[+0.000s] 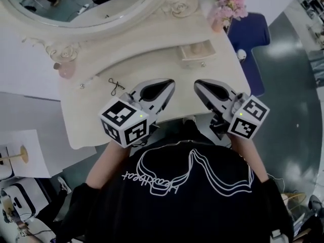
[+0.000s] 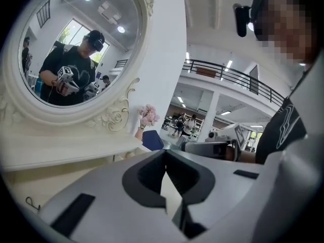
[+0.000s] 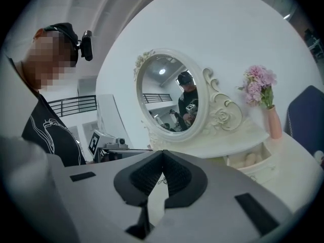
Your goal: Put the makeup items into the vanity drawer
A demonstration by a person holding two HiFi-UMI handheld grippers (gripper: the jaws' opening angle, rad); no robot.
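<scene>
Vanity drawer [image 1: 195, 52]: pulled open at the back right of the cream worktop [image 1: 152, 44], with pale rounded items [image 1: 196, 48] lying inside.

Head view: both forearms stretched forward from a black printed shirt, short of the drawer. Left claw [image 1: 168, 86] pointing up and rightward in the picture, shut tight, holding nothing. Right claw [image 1: 201, 86] angled toward it, tips near but apart (marker cubes nearest the body). Lying on the worktop just beside the left claw: a black scissor-handled tool [image 1: 115, 86]. Further left, at the mirror's foot: a pink bottle [image 1: 66, 71]. Behind: oval mirror [image 1: 76, 6], pink flowers [image 1: 229, 4], blue chair [image 1: 248, 39] on a grey floor.

Left gripper view: jaws pressed together at the tips, nothing between. Beyond them the carved mirror frame, flowers, chair, and a bright hall with a railed gallery.

Right gripper view: jaws closed the same way, empty. Drawer open below and right of the mirror, pale items showing inside. Flowers in a pink vase [image 3: 274, 123] on the ledge above it.
</scene>
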